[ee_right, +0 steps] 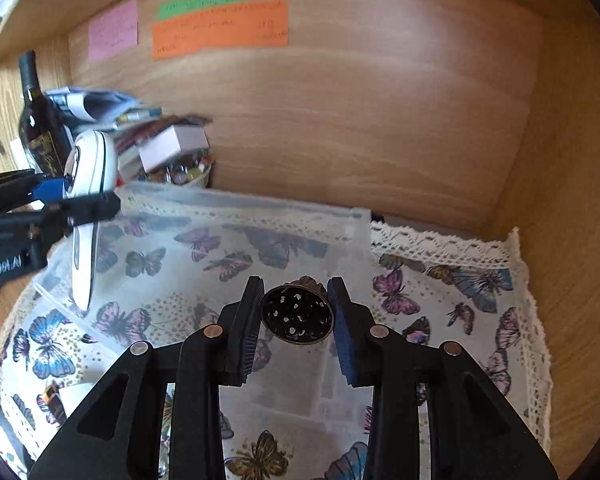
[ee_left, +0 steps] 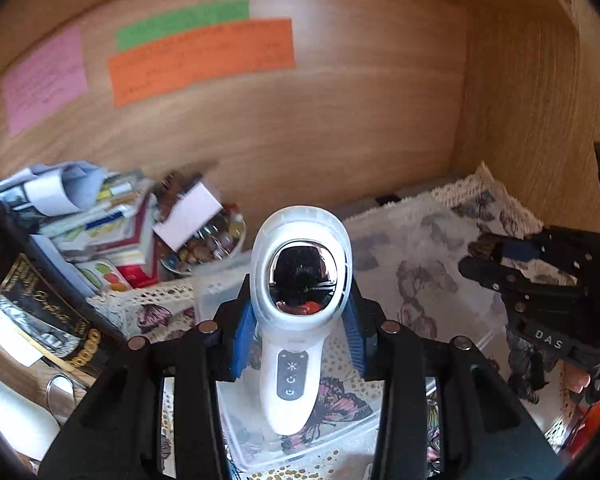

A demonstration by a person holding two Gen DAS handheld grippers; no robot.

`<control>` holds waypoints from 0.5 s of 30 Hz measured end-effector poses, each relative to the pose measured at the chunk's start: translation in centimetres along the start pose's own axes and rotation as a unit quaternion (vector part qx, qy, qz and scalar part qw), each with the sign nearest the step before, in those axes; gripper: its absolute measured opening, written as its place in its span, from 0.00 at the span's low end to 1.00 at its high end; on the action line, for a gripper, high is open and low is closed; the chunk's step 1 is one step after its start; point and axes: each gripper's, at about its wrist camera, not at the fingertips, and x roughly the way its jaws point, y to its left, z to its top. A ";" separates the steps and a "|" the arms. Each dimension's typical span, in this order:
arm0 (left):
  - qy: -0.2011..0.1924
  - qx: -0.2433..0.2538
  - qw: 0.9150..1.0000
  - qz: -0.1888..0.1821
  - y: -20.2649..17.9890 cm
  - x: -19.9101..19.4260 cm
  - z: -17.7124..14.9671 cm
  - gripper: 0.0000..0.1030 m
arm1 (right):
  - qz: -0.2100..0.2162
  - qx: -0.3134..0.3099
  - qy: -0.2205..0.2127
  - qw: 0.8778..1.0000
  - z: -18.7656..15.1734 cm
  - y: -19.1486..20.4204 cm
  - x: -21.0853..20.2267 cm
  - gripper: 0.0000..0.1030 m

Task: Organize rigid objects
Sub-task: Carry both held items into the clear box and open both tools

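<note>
My left gripper (ee_left: 300, 316) is shut on a white handheld device (ee_left: 296, 320) with a mirrored oval head and a button strip, held upright above a clear plastic container (ee_left: 300, 440). It also shows in the right wrist view (ee_right: 88, 208), over the container's left edge (ee_right: 244, 200). My right gripper (ee_right: 296, 308) is shut on a dark round perforated metal piece (ee_right: 296, 314), held over the container's middle. The right gripper shows in the left wrist view (ee_left: 500, 256) at the right.
A butterfly-print cloth with lace edge (ee_right: 460, 280) covers the shelf. At the left stand a dark wine bottle (ee_right: 40, 120), a pile of books and papers (ee_left: 100, 216) and a bowl of beads (ee_left: 216, 240). Coloured notes (ee_left: 204, 56) stick to the wooden back wall.
</note>
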 end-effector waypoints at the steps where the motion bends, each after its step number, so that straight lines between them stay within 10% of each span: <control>1: 0.008 0.004 1.000 -0.005 -0.2 0.5 -0.1 0.38 | 0.002 0.000 0.007 1.000 -0.1 0.1 0.4 0.29; 15: 0.059 0.009 0.998 -0.021 -1.6 3.7 -0.7 0.44 | 0.008 -0.015 0.036 0.999 -0.5 0.9 2.8 0.31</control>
